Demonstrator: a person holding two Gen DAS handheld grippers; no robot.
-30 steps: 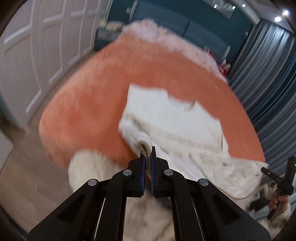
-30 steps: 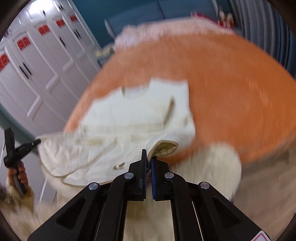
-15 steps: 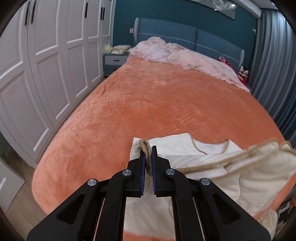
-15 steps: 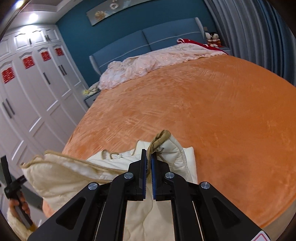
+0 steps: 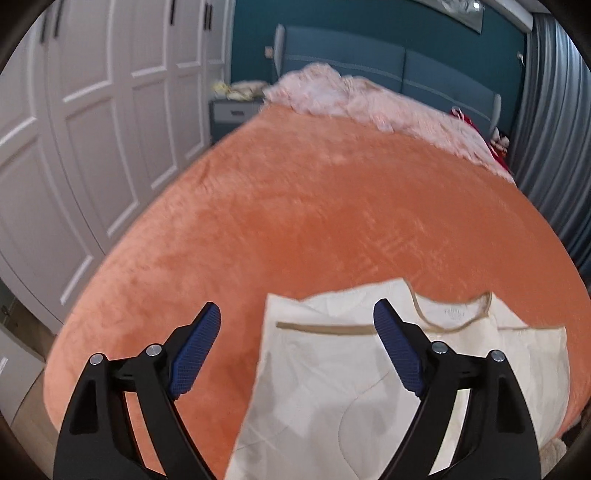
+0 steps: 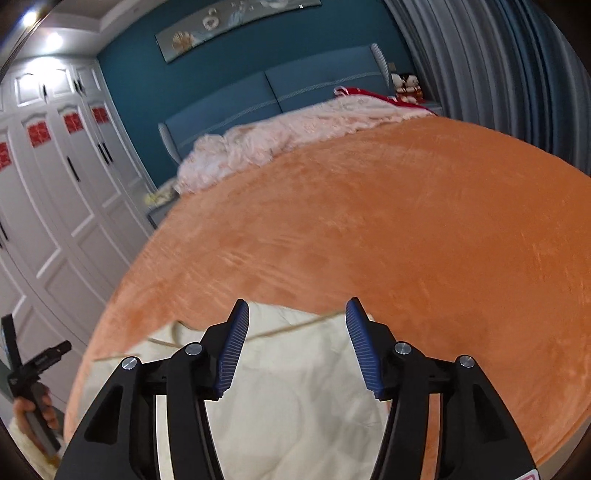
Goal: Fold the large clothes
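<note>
Orange plush blanket (image 5: 332, 206) covers bed, fills frame centre. Pink rumpled quilt (image 5: 354, 99) heaped at 12 o'clock against blue headboard (image 5: 369, 66). White panelled wardrobe (image 5: 92, 122) runs along 9 o'clock. Grey nightstand (image 5: 231, 114) at 11, clutter on top. Grey curtains (image 5: 554, 110) at 2. Long picture (image 6: 236, 22) on teal wall.

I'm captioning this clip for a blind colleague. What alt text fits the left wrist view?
The left gripper, its blue-padded jaws opening with nothing pinched, hovers over a cream garment lying folded near the foot of an orange bedspread. White wardrobe doors stand left; a blue headboard is behind.
</note>
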